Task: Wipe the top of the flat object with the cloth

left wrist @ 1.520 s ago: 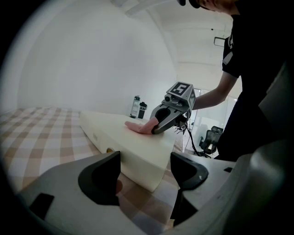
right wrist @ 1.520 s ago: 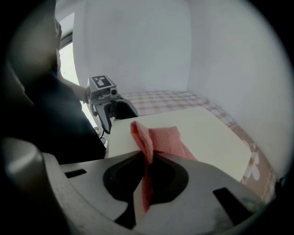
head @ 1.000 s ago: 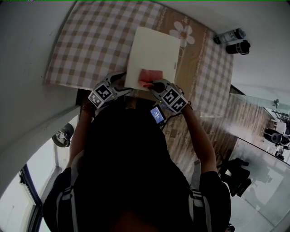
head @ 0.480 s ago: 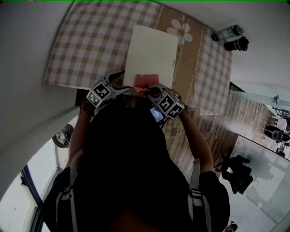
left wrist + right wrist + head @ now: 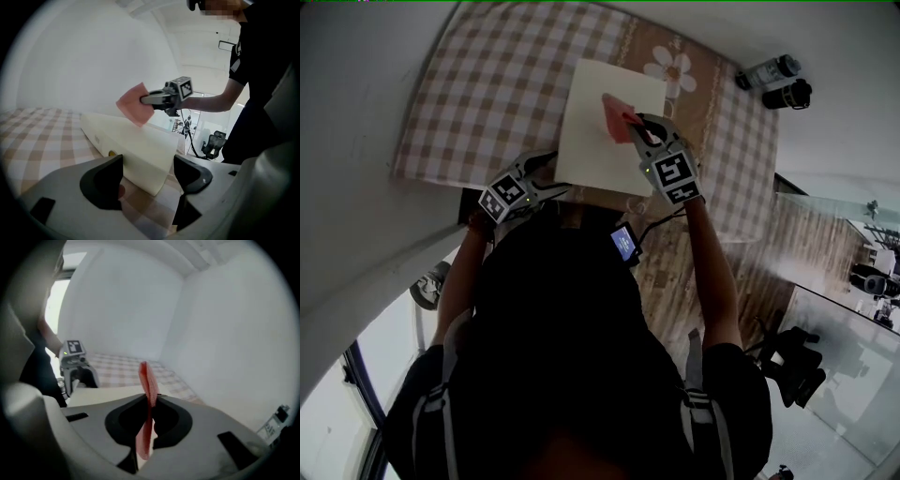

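Counter [image 5: 487,94], covered by a checked tablecloth, carries the flat object [image 5: 602,141], a cream slab lying face up near the person's edge, with its top fully exposed for wiping.

Left claw [image 5: 555,176] sits at the slab's near left corner. The left gripper view shows its jaws apart with that corner [image 5: 154,178] between them and no firm contact visible. Judged purpose: to brace the slab against sliding under the wiping strokes.

Right claw [image 5: 636,127] is over the far half of the slab, jaws closed on the cloth [image 5: 614,114]. The right gripper view shows the pink cloth [image 5: 149,380] pinched edge-on between them. From the left gripper view, the cloth hangs with its lower corner at or just above the slab's top; contact cannot be confirmed.

Judged status: wiping in hand, with the cloth placed to begin a stroke from the far end. Pressing it flat to the surface appears necessary for effective wiping.
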